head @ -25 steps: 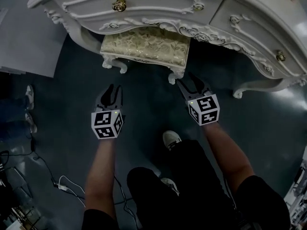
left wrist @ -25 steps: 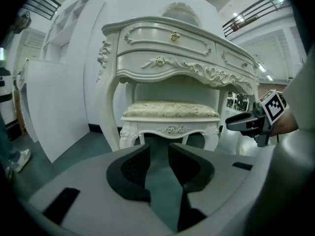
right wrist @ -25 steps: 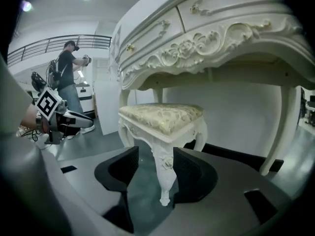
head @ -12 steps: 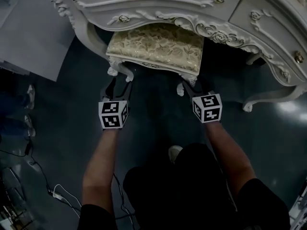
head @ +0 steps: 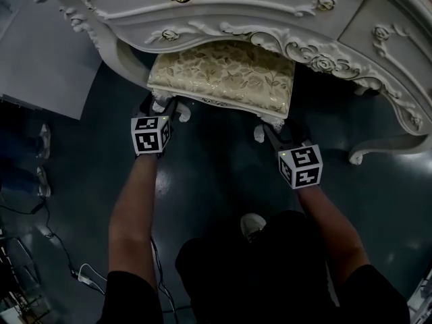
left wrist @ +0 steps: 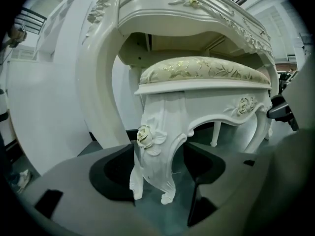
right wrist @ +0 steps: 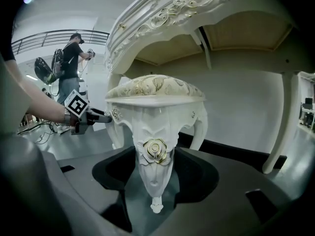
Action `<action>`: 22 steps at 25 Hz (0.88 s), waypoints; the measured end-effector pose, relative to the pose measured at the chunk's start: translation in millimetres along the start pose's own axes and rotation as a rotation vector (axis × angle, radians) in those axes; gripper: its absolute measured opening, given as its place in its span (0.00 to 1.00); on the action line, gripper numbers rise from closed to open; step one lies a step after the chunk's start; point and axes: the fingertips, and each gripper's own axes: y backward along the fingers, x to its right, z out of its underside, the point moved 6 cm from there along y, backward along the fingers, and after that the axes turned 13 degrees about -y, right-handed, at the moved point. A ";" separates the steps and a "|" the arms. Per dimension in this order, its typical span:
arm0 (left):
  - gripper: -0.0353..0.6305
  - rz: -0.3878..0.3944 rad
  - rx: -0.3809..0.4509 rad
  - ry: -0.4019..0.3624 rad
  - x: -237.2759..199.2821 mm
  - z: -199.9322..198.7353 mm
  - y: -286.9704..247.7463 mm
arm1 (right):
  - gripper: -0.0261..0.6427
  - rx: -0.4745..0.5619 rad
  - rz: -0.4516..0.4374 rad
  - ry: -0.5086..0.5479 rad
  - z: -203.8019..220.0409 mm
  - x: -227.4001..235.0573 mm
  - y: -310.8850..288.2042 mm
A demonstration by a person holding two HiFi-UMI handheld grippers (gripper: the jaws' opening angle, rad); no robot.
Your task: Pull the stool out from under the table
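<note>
The white carved stool (head: pixel 223 76) with a gold-patterned cushion stands mostly under the ornate white table (head: pixel 270 19). My left gripper (head: pixel 160 105) is at the stool's front left leg (left wrist: pixel 155 156). Its jaws are opening and the leg stands between them, with gaps at both sides. My right gripper (head: pixel 277 130) is at the front right leg (right wrist: pixel 155 166). That leg, with its gold rose, sits between the jaws, which are closing a little; the pads are near it but I see no press. In the right gripper view the left gripper (right wrist: pixel 106 117) reaches the far leg.
The table's curved legs stand at the left (head: pixel 118 52) and right (head: pixel 361 155) of the stool. My own foot (head: pixel 253 225) is on the dark floor behind the grippers. Cables (head: pixel 81 272) lie at the lower left. Another person (right wrist: pixel 71 58) stands far off.
Both grippers moved forward from the open floor to the stool's front legs, and their jaws spread wider around those legs. The stool has not visibly shifted.
</note>
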 end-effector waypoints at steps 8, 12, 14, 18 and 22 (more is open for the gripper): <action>0.47 0.024 -0.001 0.007 -3.2 4.0 -16.8 | 0.44 0.010 0.003 -0.004 0.6 -0.1 -2.1; 0.47 0.033 -0.023 0.009 -1.0 3.0 -15.4 | 0.43 0.001 0.011 -0.011 0.4 1.9 -0.4; 0.47 0.041 -0.043 0.018 -0.2 2.8 -13.3 | 0.43 -0.008 0.019 -0.010 -1.2 2.7 -0.3; 0.47 0.054 -0.065 0.027 1.4 4.1 -9.5 | 0.42 -0.027 0.038 -0.008 -2.4 1.5 1.0; 0.47 0.052 -0.058 0.034 2.4 7.2 -9.3 | 0.42 -0.025 0.041 -0.001 -1.5 2.8 -1.2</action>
